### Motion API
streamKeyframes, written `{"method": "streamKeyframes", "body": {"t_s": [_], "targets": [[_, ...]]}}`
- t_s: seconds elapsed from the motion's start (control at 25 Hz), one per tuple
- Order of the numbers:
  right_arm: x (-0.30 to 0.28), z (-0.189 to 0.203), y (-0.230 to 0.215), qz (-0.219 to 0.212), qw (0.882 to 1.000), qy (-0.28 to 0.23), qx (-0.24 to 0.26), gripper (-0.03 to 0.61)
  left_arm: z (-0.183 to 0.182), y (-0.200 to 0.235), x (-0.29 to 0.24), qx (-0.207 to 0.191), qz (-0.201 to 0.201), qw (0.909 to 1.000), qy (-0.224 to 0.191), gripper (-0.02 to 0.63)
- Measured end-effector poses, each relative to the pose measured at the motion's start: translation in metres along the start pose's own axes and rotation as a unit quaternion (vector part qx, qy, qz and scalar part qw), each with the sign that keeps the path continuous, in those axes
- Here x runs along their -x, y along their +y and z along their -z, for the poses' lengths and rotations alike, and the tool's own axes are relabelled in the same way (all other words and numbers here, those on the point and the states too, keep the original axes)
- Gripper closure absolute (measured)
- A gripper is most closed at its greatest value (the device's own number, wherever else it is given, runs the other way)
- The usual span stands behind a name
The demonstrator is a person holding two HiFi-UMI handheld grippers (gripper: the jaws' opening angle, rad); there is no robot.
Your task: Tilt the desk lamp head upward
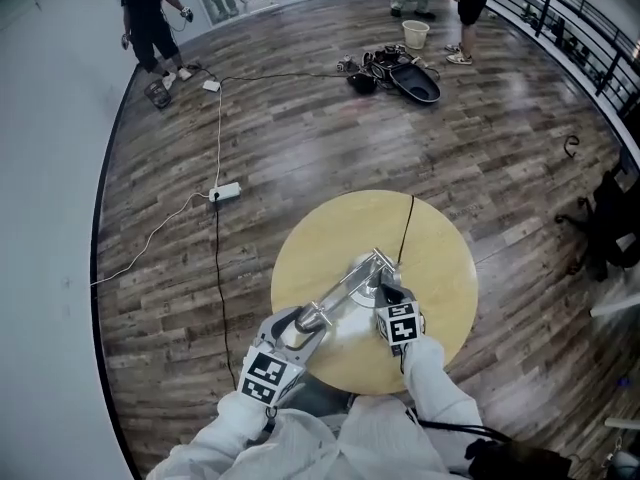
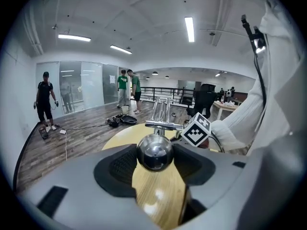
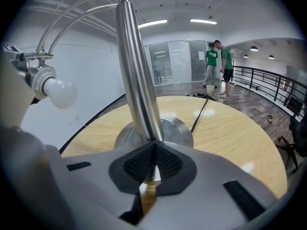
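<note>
- Our left gripper (image 1: 303, 322) has its jaws wrapped round the chrome lamp head (image 2: 155, 152), pads touching both sides.
- Our right gripper (image 1: 384, 294) pinches the lamp pole (image 3: 136, 80) just above its base (image 3: 172, 131) on the round table (image 1: 445, 268).

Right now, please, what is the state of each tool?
Left tool: closed on the chrome ball.
Right tool: closed on the lamp pole.

Room brightly and evenly lit by ceiling strips (image 2: 189, 28), soft glare thrown on floor (image 1: 520, 83) and tabletop (image 3: 247, 166), highlights mirrored in the lamp's chrome ball (image 2: 155, 152) and lamp pole (image 3: 136, 80), shadows kept faint, edges bent and darkened by fisheye lenses, nearest foreground slightly blurred.
</note>
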State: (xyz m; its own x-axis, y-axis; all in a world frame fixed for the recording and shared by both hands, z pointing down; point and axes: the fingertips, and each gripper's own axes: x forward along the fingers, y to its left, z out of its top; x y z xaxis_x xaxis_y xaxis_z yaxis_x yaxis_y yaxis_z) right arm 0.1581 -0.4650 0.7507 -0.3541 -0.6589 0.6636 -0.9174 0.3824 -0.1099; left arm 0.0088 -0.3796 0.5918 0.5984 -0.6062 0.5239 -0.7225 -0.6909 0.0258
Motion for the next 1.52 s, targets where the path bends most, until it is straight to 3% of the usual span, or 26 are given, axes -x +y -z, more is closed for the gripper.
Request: {"method": "streamKeyframes", "body": {"t_s": [0.36,0.76,1.24,1.52], "targets": [[0.001,0.0,0.002,-0.006,1.0,0.013,0.017,0.569,-0.056,-0.004,0.044,-0.012,-0.023,0.9993,-0.026,0.373],[0.002,0.001,0.005,-0.009,1.0,0.017,0.02,0.569,-0.118,-0.012,0.073,-0.044,-0.018,0.9939,-0.1,0.377],[0.004,-0.002,0.005,-0.013,1.0,0.012,0.016,0.569,-0.216,-0.031,0.07,-0.075,0.034,0.9869,-0.138,0.379],[0.003,0.0,0.004,-0.015,1.0,0.006,0.012,0.569,-0.246,-0.038,0.056,-0.088,0.053,0.9832,-0.151,0.383]]}}
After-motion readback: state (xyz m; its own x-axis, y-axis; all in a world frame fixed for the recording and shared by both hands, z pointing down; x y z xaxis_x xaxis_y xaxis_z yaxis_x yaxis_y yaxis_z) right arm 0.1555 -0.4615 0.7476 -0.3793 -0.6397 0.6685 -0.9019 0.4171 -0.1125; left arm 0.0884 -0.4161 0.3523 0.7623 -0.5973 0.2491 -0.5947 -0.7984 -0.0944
